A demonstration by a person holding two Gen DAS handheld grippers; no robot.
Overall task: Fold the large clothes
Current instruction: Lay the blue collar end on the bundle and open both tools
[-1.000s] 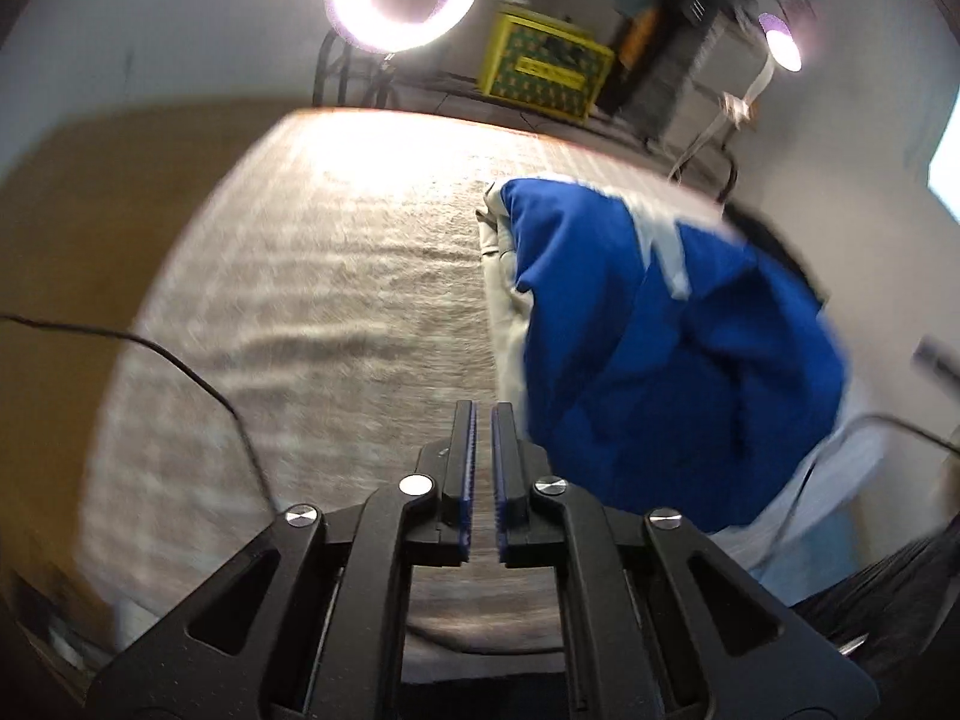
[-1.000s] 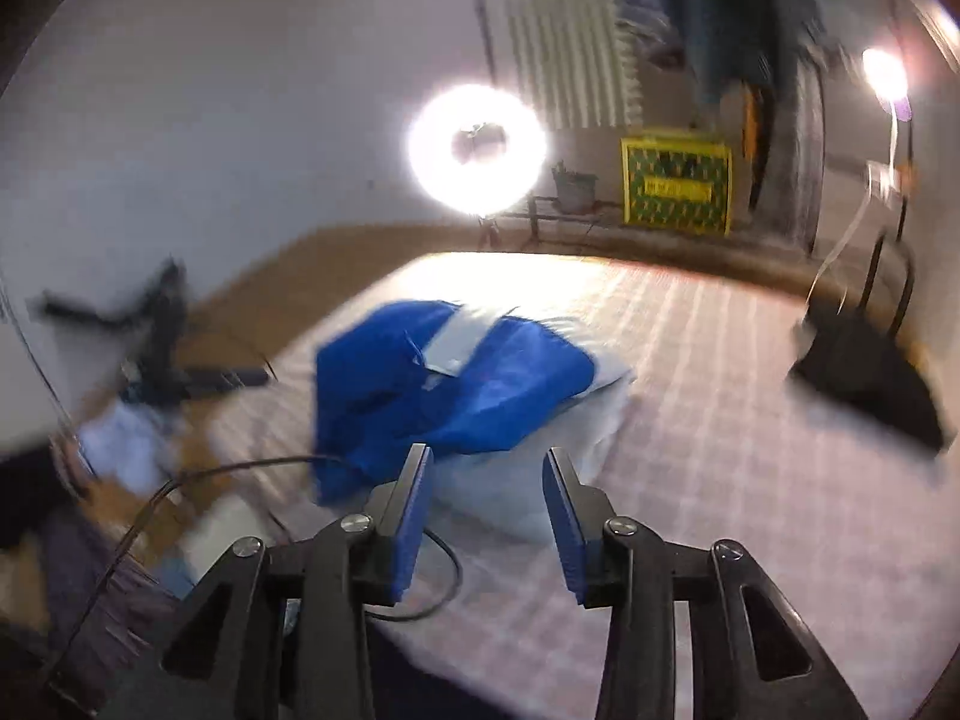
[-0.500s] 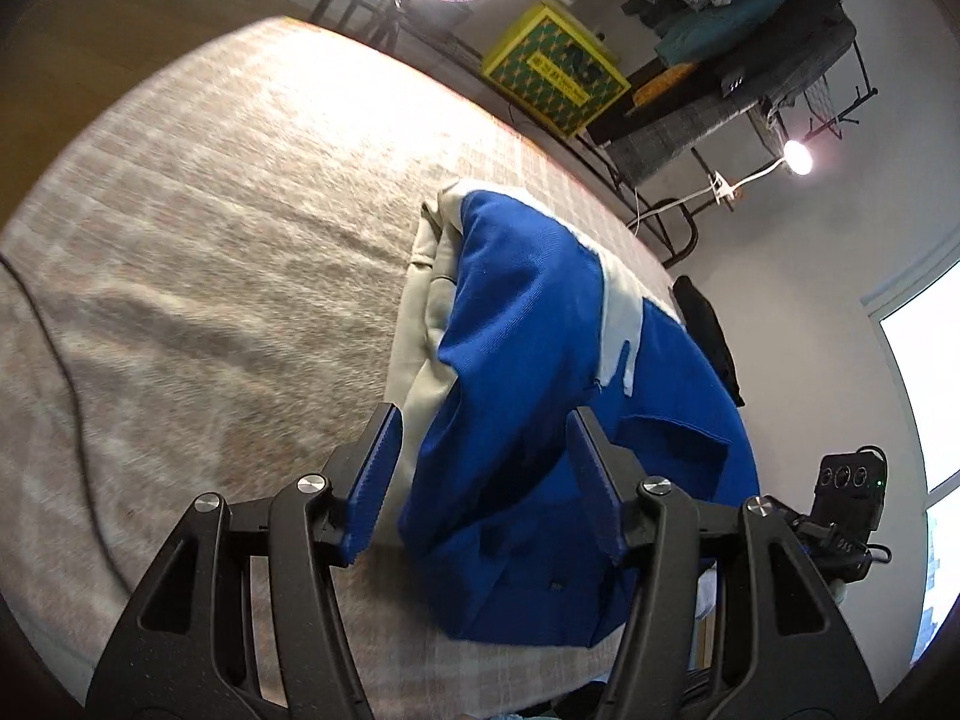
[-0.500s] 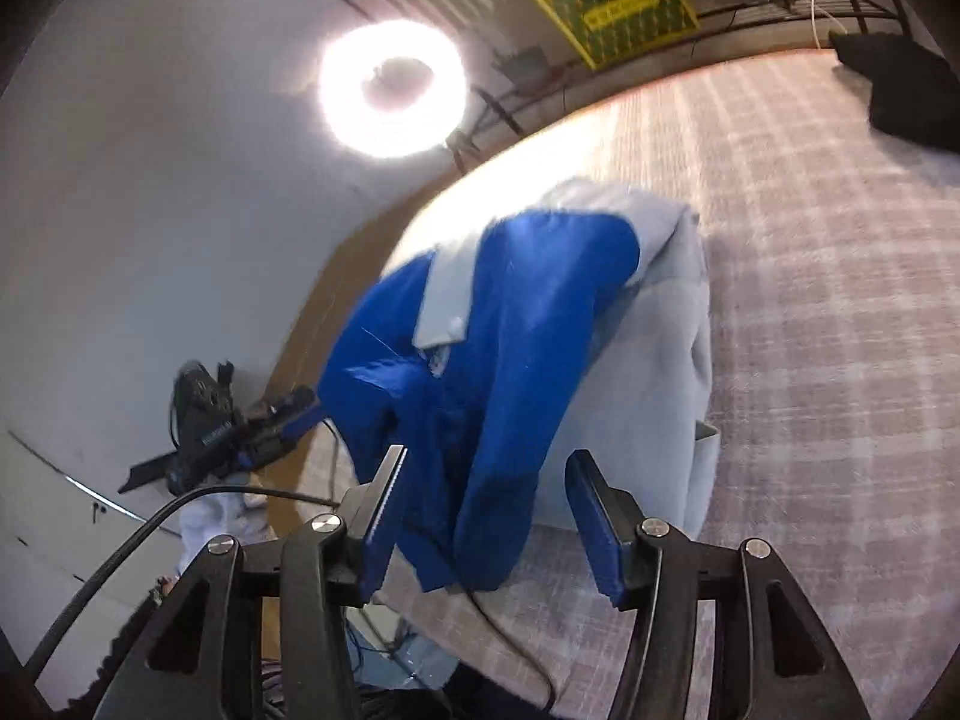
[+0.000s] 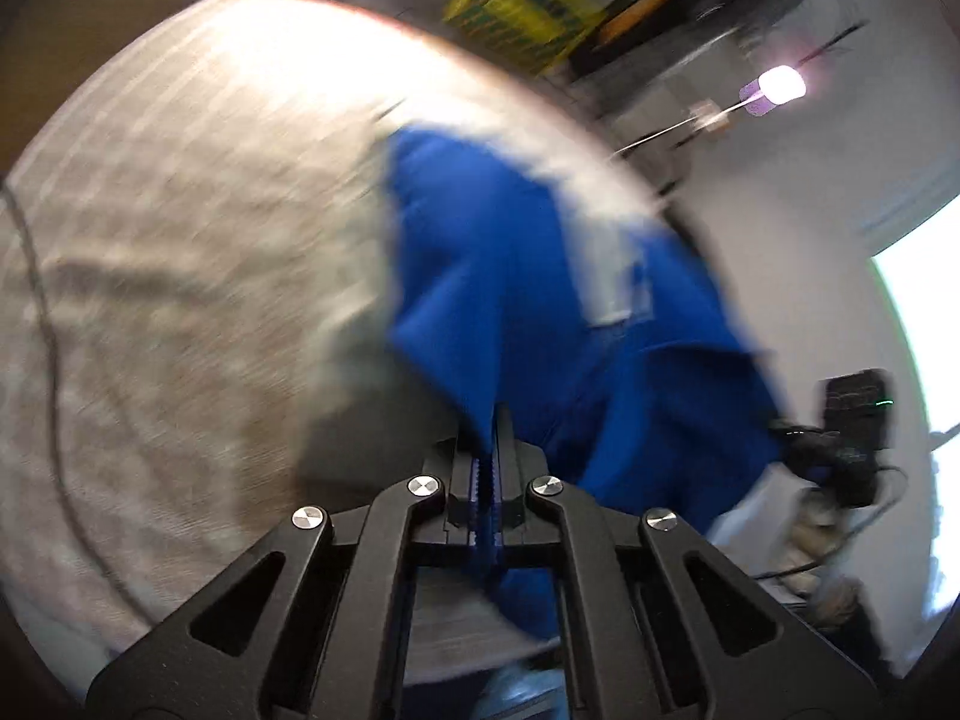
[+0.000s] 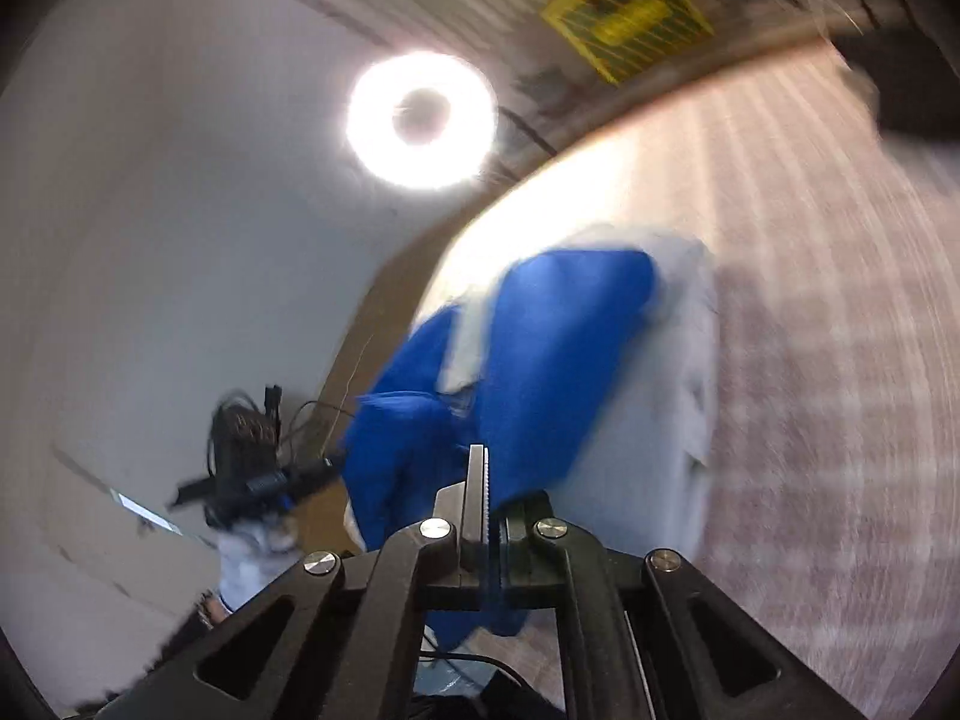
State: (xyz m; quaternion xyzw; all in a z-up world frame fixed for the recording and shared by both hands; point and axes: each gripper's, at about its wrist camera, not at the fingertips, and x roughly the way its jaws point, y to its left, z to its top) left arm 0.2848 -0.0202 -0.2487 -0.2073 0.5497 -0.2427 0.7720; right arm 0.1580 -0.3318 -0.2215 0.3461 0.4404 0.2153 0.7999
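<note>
A blue garment with pale grey panels (image 5: 540,300) lies bunched near the edge of a bed with a checked cover (image 5: 180,240). My left gripper (image 5: 487,420) is shut on a fold of its blue cloth, which runs down between the pads and hangs below them. In the right wrist view the same garment (image 6: 540,348) lies on the bed cover (image 6: 840,300), and my right gripper (image 6: 487,462) is shut on another blue edge, with cloth trailing under the jaws. Both views are blurred by motion.
A ring light (image 6: 420,117) stands beyond the bed, with a yellow crate (image 5: 516,18) and a clothes rack near it. A black cable (image 5: 42,324) crosses the cover. A black power strip with cords (image 6: 246,456) lies on the floor beside the bed. A dark item (image 6: 900,90) rests far on the bed.
Both grippers came down onto the garment with jaws apart, then shut on its blue cloth. Each wrist has rolled, and the views have dropped closer to the bed.
</note>
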